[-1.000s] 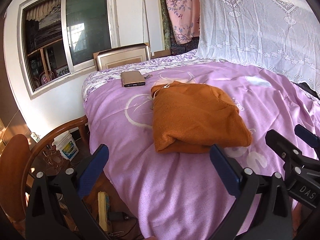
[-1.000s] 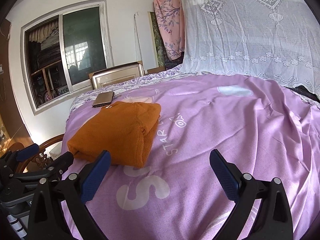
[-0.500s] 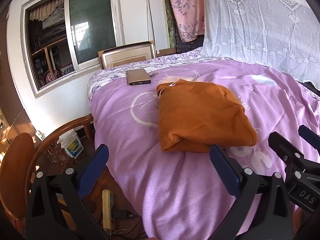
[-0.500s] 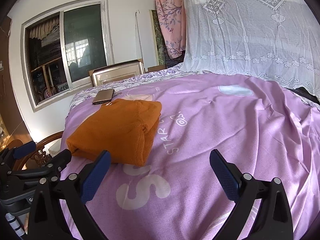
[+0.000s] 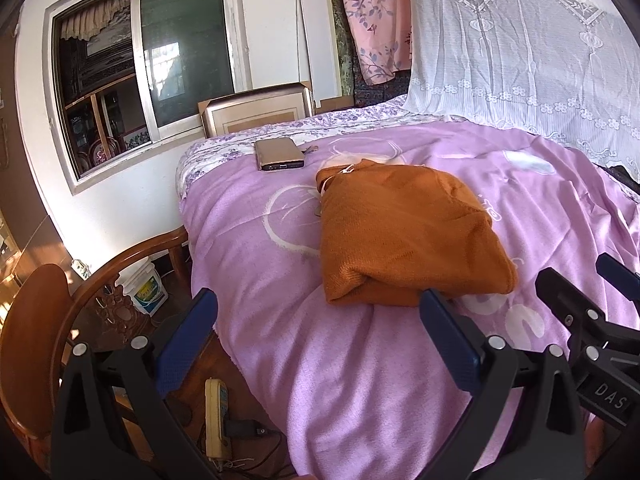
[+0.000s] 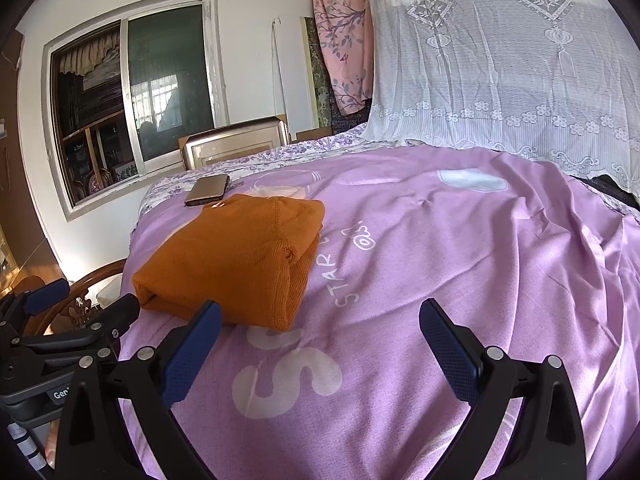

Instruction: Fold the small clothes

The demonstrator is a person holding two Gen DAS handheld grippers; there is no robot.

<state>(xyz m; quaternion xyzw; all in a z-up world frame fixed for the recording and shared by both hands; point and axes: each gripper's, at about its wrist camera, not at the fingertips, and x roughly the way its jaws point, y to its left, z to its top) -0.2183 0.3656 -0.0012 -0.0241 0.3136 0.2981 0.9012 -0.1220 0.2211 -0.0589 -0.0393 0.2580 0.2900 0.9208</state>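
Both units free of the cloth. My left hand-held gripper [image 5: 318, 320] has its fingers spread wide, nothing between them, hanging over the near edge of the bed [image 5: 360, 380]. My right hand-held gripper [image 6: 320, 328] is likewise spread apart and empty, over the purple bedspread [image 6: 460, 260]. The orange sweater [image 5: 404, 236] lies folded into a compact bundle on the bedspread, toward the bed's left side, just ahead of the left unit and clear of both. A phone [image 5: 279, 154] lies flat beyond the sweater, near the far edge. A wooden chair [image 5: 52, 320] stands beside the bed at left.
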